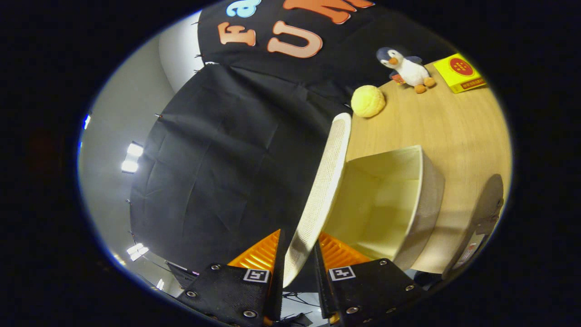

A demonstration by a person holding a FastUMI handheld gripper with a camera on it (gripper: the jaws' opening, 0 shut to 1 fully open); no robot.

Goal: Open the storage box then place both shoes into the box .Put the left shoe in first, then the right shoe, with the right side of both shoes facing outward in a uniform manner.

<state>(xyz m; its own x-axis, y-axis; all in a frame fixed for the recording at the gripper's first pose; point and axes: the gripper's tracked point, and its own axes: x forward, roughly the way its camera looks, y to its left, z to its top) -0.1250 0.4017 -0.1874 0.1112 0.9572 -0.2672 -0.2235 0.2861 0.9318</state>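
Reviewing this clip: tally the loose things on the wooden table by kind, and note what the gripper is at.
Storage box, lid raised: 1
Plush penguin: 1
Yellow ball: 1
Yellow packet: 1
Dark shoe, beside the box: 1
Total: 5
Gripper: fingers closed on the lid's edge.

The gripper (297,254) has two fingers with ribbed inner faces, like tiny steps. Each finger sits on a black, rough-looking block. Round silver screws dot both blocks. A small square black-and-white marker sits on each block, at about 12 o'clock from the screws.
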